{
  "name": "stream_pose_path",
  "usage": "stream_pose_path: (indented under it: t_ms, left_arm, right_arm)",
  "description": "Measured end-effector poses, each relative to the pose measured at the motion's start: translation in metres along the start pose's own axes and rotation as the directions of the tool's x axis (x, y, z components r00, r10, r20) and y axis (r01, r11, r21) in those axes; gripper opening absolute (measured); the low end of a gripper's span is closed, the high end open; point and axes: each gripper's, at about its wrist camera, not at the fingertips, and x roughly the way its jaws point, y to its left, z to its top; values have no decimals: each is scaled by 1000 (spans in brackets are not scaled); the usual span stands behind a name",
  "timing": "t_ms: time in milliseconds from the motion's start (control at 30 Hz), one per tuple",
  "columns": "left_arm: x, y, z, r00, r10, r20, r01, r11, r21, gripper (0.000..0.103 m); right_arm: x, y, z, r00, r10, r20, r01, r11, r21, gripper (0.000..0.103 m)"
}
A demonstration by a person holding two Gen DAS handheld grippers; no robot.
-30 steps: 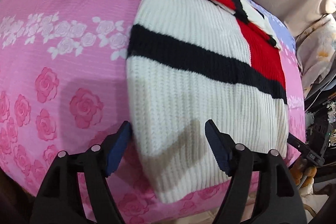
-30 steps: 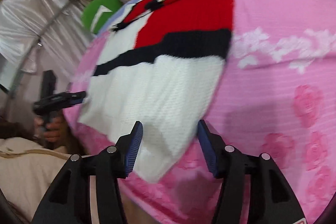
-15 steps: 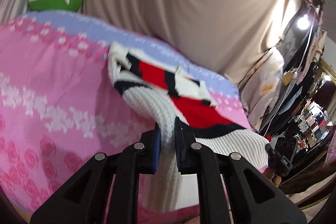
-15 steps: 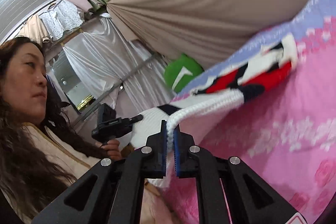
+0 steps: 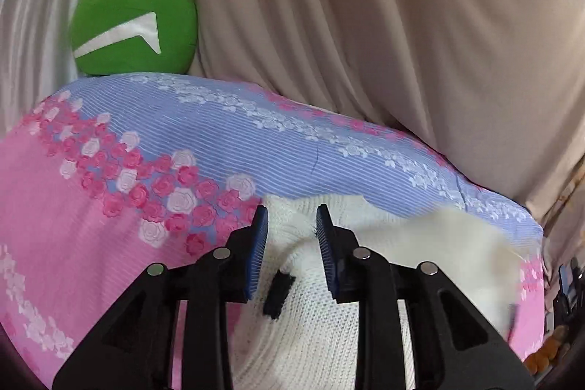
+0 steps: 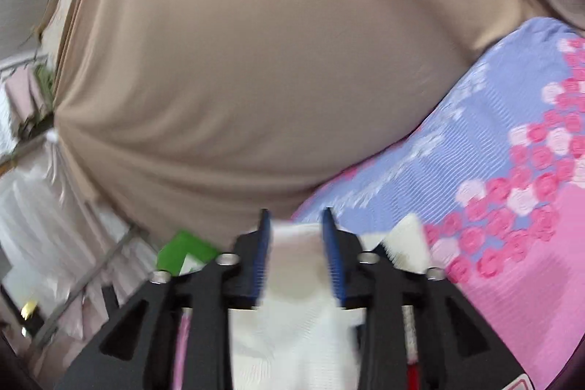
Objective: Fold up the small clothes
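white sweater [image 5: 321, 309] lies between both opening tools [image 5: 291, 233] [image 6: 297, 236], pads off it.

Left tool [image 5: 291, 245]: angled downward, jaws opening, blue pads [image 5: 259, 251] apart.
Right tool [image 6: 297, 245]: pointing level, jaws opening, blue pads [image 6: 263, 254] apart; view blurred.

My right gripper [image 6: 296, 243] opening, white sweater [image 6: 296, 309] between its blue pads, pink-and-blue floral sheet [image 6: 512, 178] at right, beige curtain [image 6: 274, 61] behind, green cushion [image 6: 182, 251] low left.
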Motion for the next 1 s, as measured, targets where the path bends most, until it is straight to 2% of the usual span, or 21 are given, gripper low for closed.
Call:
stream_pose_path:
  t_ms: [33,67,100,167,200,300,367,433,467,500,533,600,700,733,800,867,900,933,967,1000]
  left_arm:
    - [-7,5,-8,999,-43,3,43,999,7,50]
    - [-14,10,-19,999,-47,5,47,999,20,64]
    - [-18,12,-28,999,-39,3,39,999,30,83]
    - [-19,17,-56,999,-34,-41,36,997,63,85]
    - [-14,20,-71,995,-32,-89,39,997,70,85]
    - [1,23,-100,987,-46,-157,53,998,44,85]
    - [15,23,-110,981,-46,-188,53,998,31,80]
    - [28,21,-114,976,-30,-216,39,999,37,48]
    - [30,21,-114,975,-8,-221,18,999,44,38]
    - [30,21,-113,975,0,-224,10,999,42,21]
    - [26,23,-110,973,-20,-229,28,999,30,16]
    - [14,29,-108,973,-42,-226,47,999,17,13]
    - [-12,43,-114,971,-37,-235,45,998,32,12]
    - [-19,51,-121,967,-31,-254,42,999,35,12]
    - [-26,62,-133,956,-4,-294,17,999,41,12]
    - [-27,74,-154,937,5,-348,3,1000,23,12]
    - [-27,80,-162,930,0,-368,2,1000,4,12]
    - [-31,82,-169,933,-4,-359,3,1000,-4,13]
    - [-34,81,-170,938,-1,-346,4,1000,7,14]
    - [-38,78,-170,943,4,-332,2,1000,18,16]
  right_arm:
    - [-5,2,-5,1000,-1,-15,1,1000,-28,52]
    - [-9,6,-14,998,-29,-50,25,997,-78,57]
    - [-12,10,-26,992,-83,-91,70,989,-133,59]
    - [-15,7,-57,961,-219,-172,175,955,-239,62]
    - [-15,4,-68,945,-257,-204,201,944,-260,65]
    - [-6,-12,-102,887,-346,-305,267,924,-272,65]
    - [3,-20,-114,867,-361,-343,282,924,-260,65]
    - [14,-23,-119,842,-394,-369,305,911,-276,63]
    - [17,-20,-119,839,-400,-370,301,906,-299,47]
    - [17,-18,-118,837,-395,-379,285,905,-315,9]
    - [12,-17,-114,840,-381,-386,273,912,-306,9]
    - [-5,-12,-104,868,-332,-369,252,935,-249,8]
    - [-36,-11,-92,871,-328,-366,261,940,-221,7]
    - [-44,-11,-91,863,-337,-377,271,938,-218,7]
    - [-60,-17,-99,827,-387,-407,314,919,-238,7]
    - [-74,-29,-117,776,-438,-454,360,898,-252,7]
    - [-77,-36,-125,761,-444,-473,373,896,-242,7]
    - [-80,-40,-132,755,-442,-485,378,897,-228,7]
    - [-81,-39,-133,760,-442,-476,374,897,-237,7]
    - [-80,-35,-130,756,-455,-471,376,890,-257,9]
